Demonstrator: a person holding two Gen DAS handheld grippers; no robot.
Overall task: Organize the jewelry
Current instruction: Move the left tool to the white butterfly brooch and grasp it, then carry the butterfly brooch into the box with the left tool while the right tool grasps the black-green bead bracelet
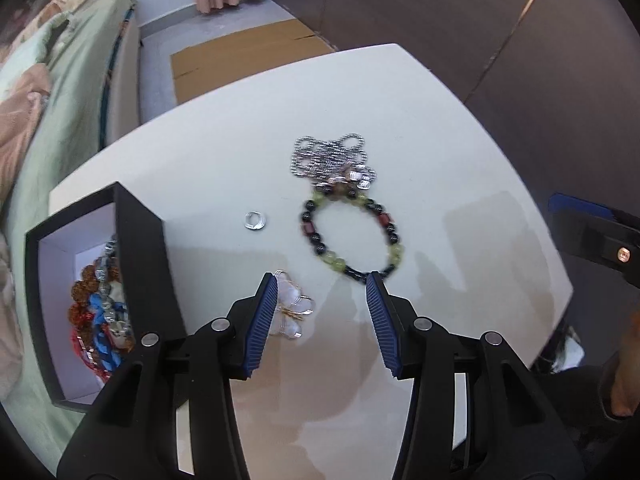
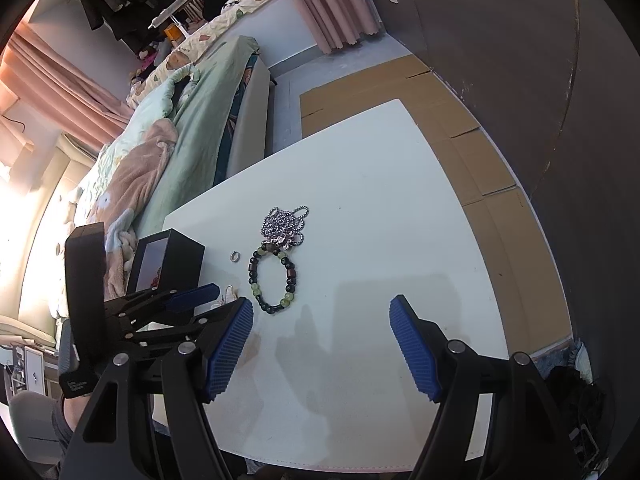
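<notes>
On the white table (image 1: 224,152) lie a black, green and red bead bracelet (image 1: 352,232), a silver ball chain (image 1: 332,158) touching its far end, a small silver ring (image 1: 255,221) and a pale butterfly ornament (image 1: 294,310). My left gripper (image 1: 322,280) is open and empty above the table; the ornament lies by its left fingertip, the bracelet's near end by its right. A black box (image 1: 140,240) at the left holds several bead pieces. My right gripper (image 2: 322,306) is open and empty, near the bracelet (image 2: 274,278), chain (image 2: 285,222), ring (image 2: 235,256) and box (image 2: 180,258).
A bed with green bedding (image 2: 192,120) runs along the table's left side. Flattened cardboard (image 2: 452,120) lies on the floor beyond and to the right of the table. A dark wall (image 1: 520,20) stands at the right. The table's near right part (image 2: 400,240) is bare.
</notes>
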